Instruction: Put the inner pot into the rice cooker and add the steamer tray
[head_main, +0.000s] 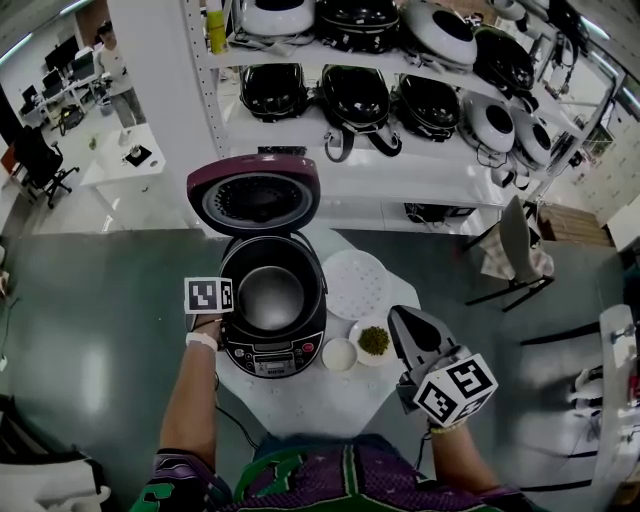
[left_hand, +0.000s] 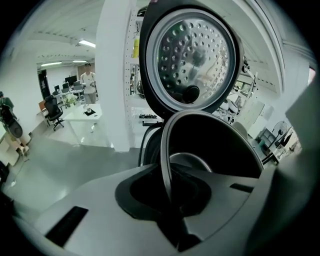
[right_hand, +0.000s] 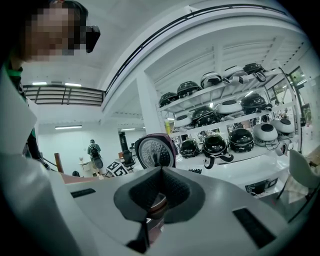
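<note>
The rice cooker (head_main: 272, 345) stands open on a small white table (head_main: 300, 398), its purple lid (head_main: 253, 195) tilted up behind. The metal inner pot (head_main: 270, 297) sits down in the cooker body. My left gripper (head_main: 228, 300) is at the pot's left rim, shut on that rim; in the left gripper view the thin rim (left_hand: 166, 150) runs between the pads (left_hand: 145, 192) and the dimpled lid plate (left_hand: 192, 55) faces me. The round white steamer tray (head_main: 357, 283) lies flat on the table, right of the cooker. My right gripper (head_main: 400, 318) hovers near the tray, shut and holding nothing (right_hand: 159, 187).
A small white bowl (head_main: 339, 353) and a bowl of green grains (head_main: 374, 341) sit at the table's front, beside the cooker. White shelves (head_main: 400, 150) full of rice cookers stand behind. A grey chair (head_main: 515, 245) is to the right. Desks and a person are far left (head_main: 105, 50).
</note>
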